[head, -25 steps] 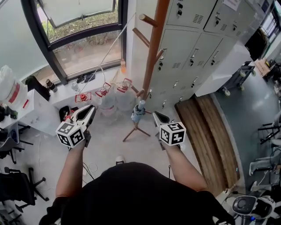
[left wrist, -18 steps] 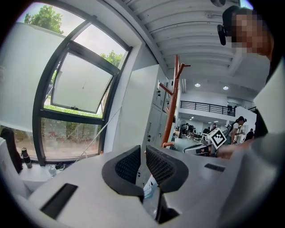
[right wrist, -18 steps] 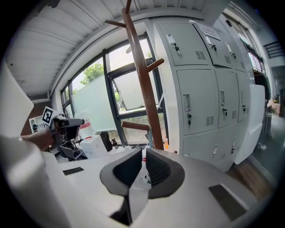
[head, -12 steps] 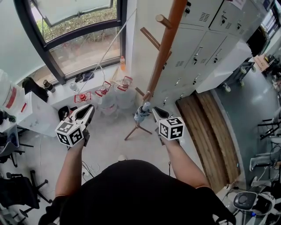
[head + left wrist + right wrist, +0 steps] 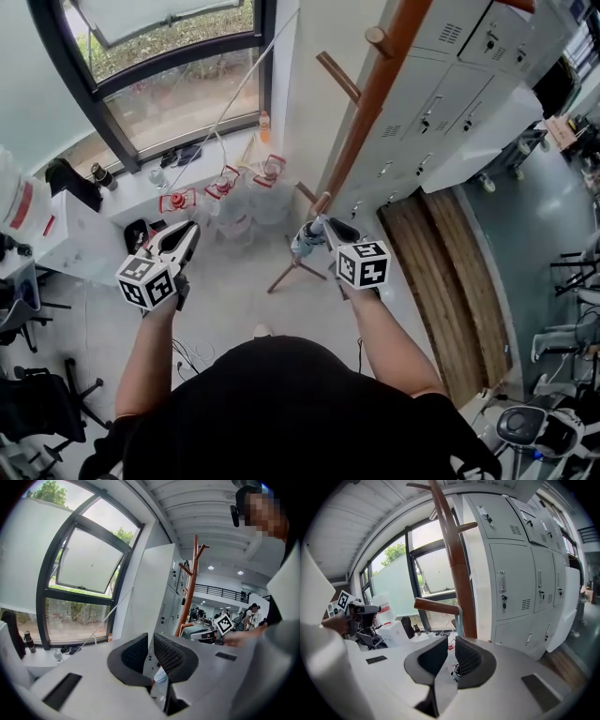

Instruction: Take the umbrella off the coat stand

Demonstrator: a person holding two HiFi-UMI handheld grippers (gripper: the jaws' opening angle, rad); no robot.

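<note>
Umbrella (image 5: 307,240) just beside and below right claw (image 5: 329,228)

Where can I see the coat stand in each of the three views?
Head view: coat stand slants from top right to centre.
Left gripper view: coat stand right of centre, above the jaws.
Right gripper view: coat stand at centre, close ahead.
Shared landmark: the window, left of it in all.
</note>
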